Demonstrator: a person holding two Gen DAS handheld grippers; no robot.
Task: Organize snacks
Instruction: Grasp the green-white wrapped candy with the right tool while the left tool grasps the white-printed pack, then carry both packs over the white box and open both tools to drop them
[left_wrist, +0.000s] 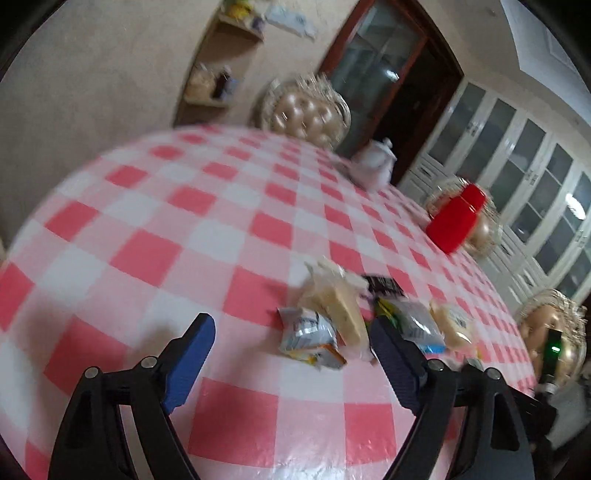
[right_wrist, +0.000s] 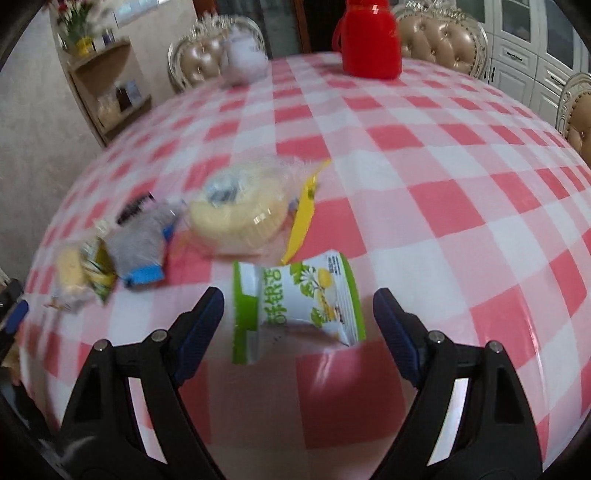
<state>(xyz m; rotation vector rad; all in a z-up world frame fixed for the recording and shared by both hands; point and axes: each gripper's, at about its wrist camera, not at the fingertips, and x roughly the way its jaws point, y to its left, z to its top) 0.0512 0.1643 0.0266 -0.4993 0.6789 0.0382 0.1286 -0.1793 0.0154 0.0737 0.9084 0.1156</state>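
Observation:
Several snack packets lie in a loose cluster on the pink-and-white checked tablecloth (left_wrist: 147, 206). In the left wrist view my left gripper (left_wrist: 291, 325) stands open, with a white-blue-orange packet (left_wrist: 310, 339) and a clear-wrapped cake slice (left_wrist: 341, 310) just ahead between its blue fingers, untouched. A grey-blue packet (left_wrist: 417, 325) sits by the right finger. In the right wrist view my right gripper (right_wrist: 298, 295) is open. A green-and-white packet (right_wrist: 295, 302) lies between its fingers, clear of both pads. Beyond it are a round wrapped cake (right_wrist: 240, 218) and a yellow packet (right_wrist: 303, 218).
A red jug (right_wrist: 369, 40) and a white teapot (right_wrist: 245, 51) stand at the table's far side. Padded chairs (right_wrist: 439, 44) ring the table. A wall shelf (right_wrist: 107, 92) is at the left, and white cabinets (left_wrist: 517, 177) are beyond.

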